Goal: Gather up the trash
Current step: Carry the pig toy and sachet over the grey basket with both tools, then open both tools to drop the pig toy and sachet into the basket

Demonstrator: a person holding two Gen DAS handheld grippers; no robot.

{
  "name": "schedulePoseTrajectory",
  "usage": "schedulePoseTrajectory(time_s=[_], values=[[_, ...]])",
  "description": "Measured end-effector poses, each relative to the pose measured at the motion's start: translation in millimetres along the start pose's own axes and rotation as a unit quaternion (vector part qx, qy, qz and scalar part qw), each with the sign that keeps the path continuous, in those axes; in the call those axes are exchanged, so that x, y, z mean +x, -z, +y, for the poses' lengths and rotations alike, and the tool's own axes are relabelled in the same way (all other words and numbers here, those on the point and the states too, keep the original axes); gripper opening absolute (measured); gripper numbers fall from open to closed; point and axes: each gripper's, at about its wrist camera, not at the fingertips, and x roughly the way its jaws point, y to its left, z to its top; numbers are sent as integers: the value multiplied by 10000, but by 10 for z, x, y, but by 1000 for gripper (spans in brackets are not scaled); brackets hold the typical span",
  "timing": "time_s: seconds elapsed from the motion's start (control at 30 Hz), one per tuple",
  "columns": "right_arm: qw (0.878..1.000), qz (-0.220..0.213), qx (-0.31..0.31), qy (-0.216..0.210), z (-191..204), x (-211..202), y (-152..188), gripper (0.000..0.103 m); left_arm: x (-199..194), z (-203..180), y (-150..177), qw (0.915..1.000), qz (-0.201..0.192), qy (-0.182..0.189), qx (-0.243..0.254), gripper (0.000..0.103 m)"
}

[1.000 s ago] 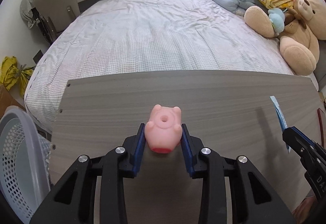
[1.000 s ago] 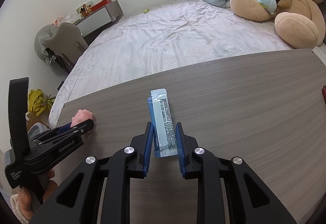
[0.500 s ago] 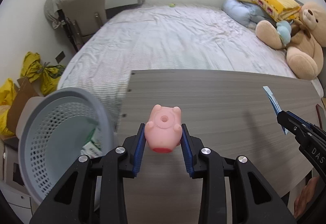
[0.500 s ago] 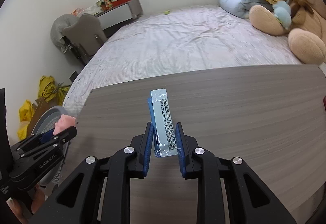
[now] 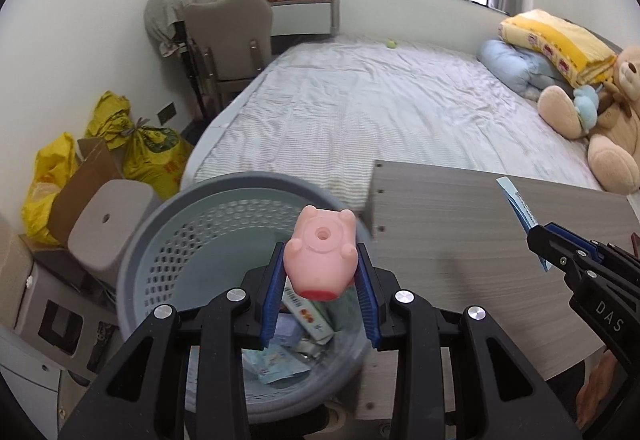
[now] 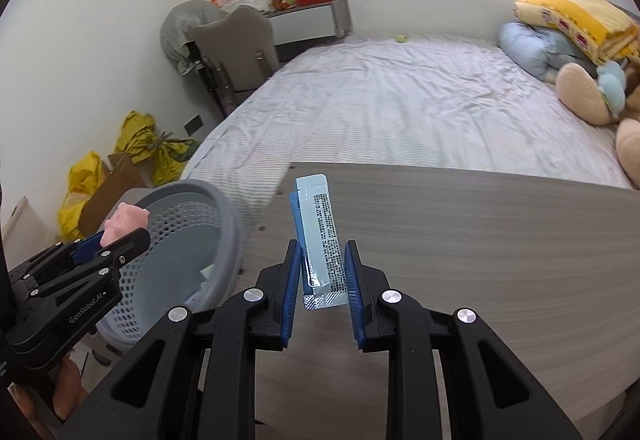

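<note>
My left gripper (image 5: pixel 320 284) is shut on a pink rubber pig toy (image 5: pixel 320 258) and holds it over the open grey perforated bin (image 5: pixel 176 240), which holds several wrappers. The pig (image 6: pixel 124 222), the left gripper (image 6: pixel 116 240) and the bin (image 6: pixel 200 208) also show at the left of the right wrist view. My right gripper (image 6: pixel 322 276) is shut on a blue and white wrapper (image 6: pixel 320 236), upright above the left part of the grey wood table (image 6: pixel 480 240). The wrapper (image 5: pixel 518 206) shows at the right of the left wrist view.
The bin stands left of the table edge (image 5: pixel 376 208). A grey stool (image 5: pixel 106 224), a cardboard box and yellow bags (image 5: pixel 148 148) sit behind it. A bed (image 5: pixel 380 108) with a teddy bear (image 5: pixel 600 120) lies beyond the table; a chair (image 5: pixel 228 36) stands by the wall.
Both grippers have swung left. The left one has carried the pig from above the table to over the bin. The right one, with the wrapper, has neared the table's left edge.
</note>
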Motion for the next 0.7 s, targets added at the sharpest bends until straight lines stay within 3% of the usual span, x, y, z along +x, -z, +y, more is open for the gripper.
schedulePoseTrajectory(time_s=[0.3, 0.57, 0.67, 0.7], values=[[9974, 244, -432, -524, 703, 407, -109, 22, 141, 556, 94, 9989, 202, -377, -190, 33], [9913, 533, -773, -917, 1160, 741, -137, 22, 313, 879, 144, 9970, 388, -473, -466, 34], [9895, 576, -821, -1039, 1229, 805, -158, 23, 347, 946, 153, 9963, 433, -519, -537, 42], [9892, 562, -835, -1066, 1255, 815, -166, 23, 349, 964, 153, 9960, 436, -541, -561, 50]])
